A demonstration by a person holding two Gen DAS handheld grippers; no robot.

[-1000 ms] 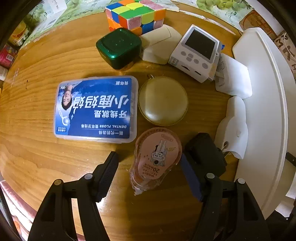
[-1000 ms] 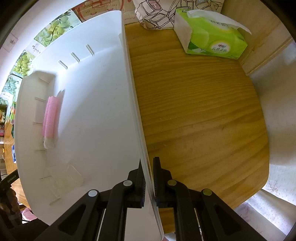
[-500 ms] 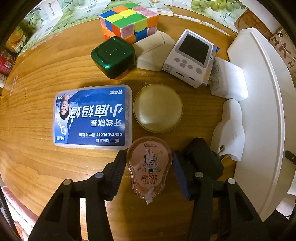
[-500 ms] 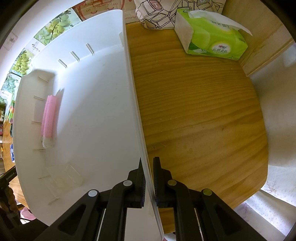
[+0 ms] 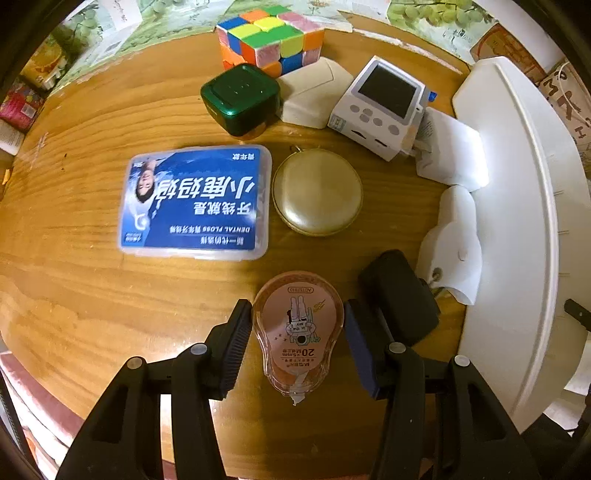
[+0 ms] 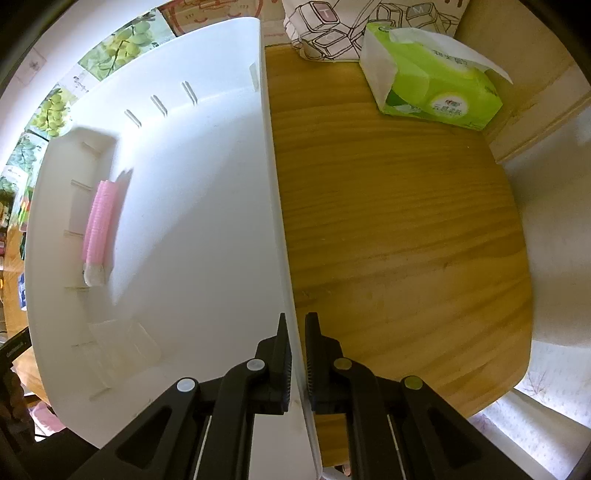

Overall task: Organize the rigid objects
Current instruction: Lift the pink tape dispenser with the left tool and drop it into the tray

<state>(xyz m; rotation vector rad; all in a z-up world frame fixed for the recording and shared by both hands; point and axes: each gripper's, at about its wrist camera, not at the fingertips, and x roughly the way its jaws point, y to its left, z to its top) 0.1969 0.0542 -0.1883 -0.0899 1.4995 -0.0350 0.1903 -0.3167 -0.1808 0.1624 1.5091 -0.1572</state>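
The correction tape dispenser (image 5: pixel 298 325) is a teardrop-shaped unit with a translucent orange-pink shell, a pale pink label bearing a cartoon figure, and the print "20M x 5mm". Its long axis runs up and down the left wrist view: the round body faces the other items, and the narrow clear tip, with a scrap of white tape, faces the camera. It sits between the 2 fingers of the left gripper (image 5: pixel 293 345), which is closed on its flanks, the ribbed black pad on one side and the blue-faced pad on the other. Whether it touches the wooden table (image 5: pixel 74 288) below cannot be told. Beyond it lie a blue dental floss box (image 5: pixel 195 202) and a round gold case (image 5: pixel 317 192) just beside each other. Farther off stand a green cube-shaped case (image 5: pixel 240 98), a multicoloured puzzle cube (image 5: pixel 271 35), a cream box (image 5: pixel 314 92) and a white device with a dark screen (image 5: pixel 382 107). A black block (image 5: pixel 399 295) lies near the blue-faced pad, with 2 white plugs (image 5: pixel 454 240) next to the white bin (image 5: pixel 517 221). The right gripper (image 6: pixel 297 354) is clamped on the thin side wall of that bin (image 6: pixel 184 221), 1 finger inside and 1 outside. A pink ribbed item (image 6: pixel 99 218) lies inside against the far wall. A green tissue pack (image 6: pixel 436 85) rests at the far edge of the table.
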